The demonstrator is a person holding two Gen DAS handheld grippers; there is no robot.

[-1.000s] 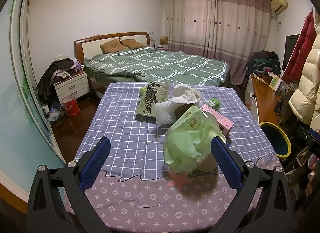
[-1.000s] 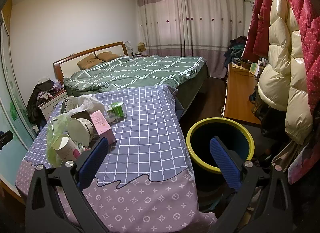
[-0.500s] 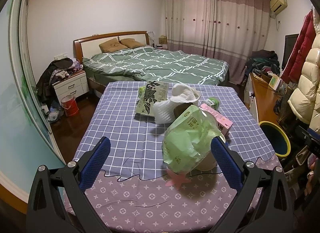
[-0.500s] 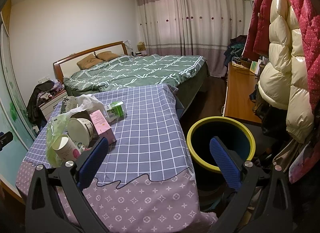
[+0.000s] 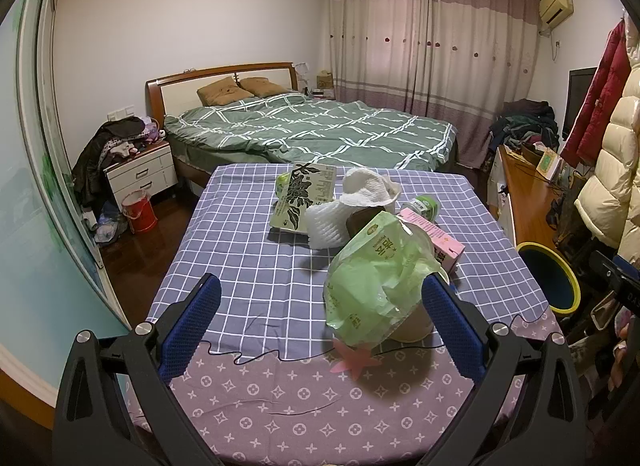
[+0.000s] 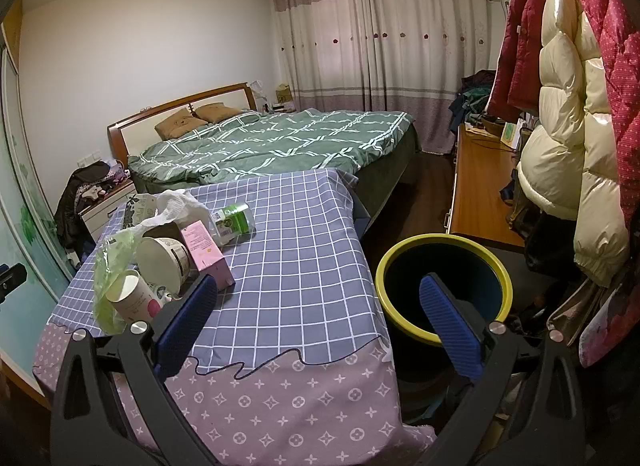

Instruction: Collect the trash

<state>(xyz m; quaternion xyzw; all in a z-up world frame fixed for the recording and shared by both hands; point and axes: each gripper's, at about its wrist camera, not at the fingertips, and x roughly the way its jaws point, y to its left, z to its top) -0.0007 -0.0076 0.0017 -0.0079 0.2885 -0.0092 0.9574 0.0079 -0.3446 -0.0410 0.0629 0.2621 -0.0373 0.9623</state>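
Note:
A pile of trash lies on the checked tablecloth (image 5: 240,250): a crumpled green plastic bag (image 5: 374,282) over a paper cup, a pink carton (image 5: 436,236), a white paper towel (image 5: 368,189), a leaf-print packet (image 5: 304,195) and a small green bottle (image 5: 426,205). My left gripper (image 5: 318,318) is open and empty at the table's near edge, just short of the green bag. My right gripper (image 6: 318,314) is open and empty, between the table corner and a yellow-rimmed trash bin (image 6: 442,290) on the floor. The right wrist view also shows the paper cup (image 6: 134,300), a round tub (image 6: 164,260), the pink carton (image 6: 206,252) and the green bottle (image 6: 234,219).
A green-quilted bed (image 5: 312,133) stands behind the table. A wooden desk (image 6: 478,189) and hanging coats (image 6: 576,137) line the right side. A nightstand (image 5: 140,171) piled with clothes and a red bucket (image 5: 138,211) stand at the left. The bin (image 5: 546,278) sits by the table's right edge.
Both views have shifted only slightly. Both grippers stay open and empty, and the trash has not moved.

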